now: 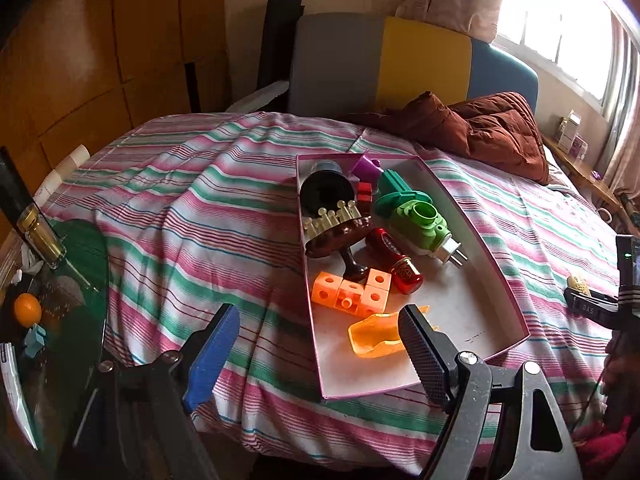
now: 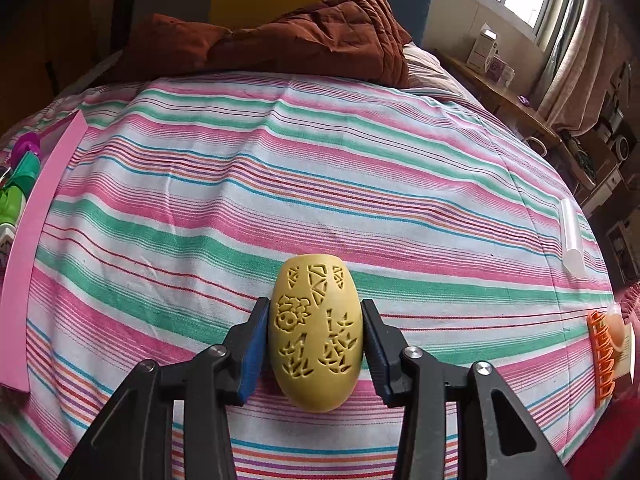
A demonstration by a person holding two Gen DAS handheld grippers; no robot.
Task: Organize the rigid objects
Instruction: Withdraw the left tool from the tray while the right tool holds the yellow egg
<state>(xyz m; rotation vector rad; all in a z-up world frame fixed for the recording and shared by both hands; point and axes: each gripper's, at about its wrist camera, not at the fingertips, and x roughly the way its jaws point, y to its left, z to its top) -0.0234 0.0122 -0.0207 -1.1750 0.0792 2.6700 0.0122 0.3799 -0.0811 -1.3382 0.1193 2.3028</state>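
Right gripper (image 2: 316, 344) is clamping a carved yellow egg (image 2: 316, 332) just over the striped bed (image 2: 280, 184), well apart from the pink box (image 1: 508, 292). Left gripper (image 1: 316, 344) is hanging open and empty over that box, already holding many toys; an orange comb-like piece (image 2: 600, 360) is seemingly awaiting collection.

Pink tray (image 2: 24, 264) and its toys cut off at left edge.
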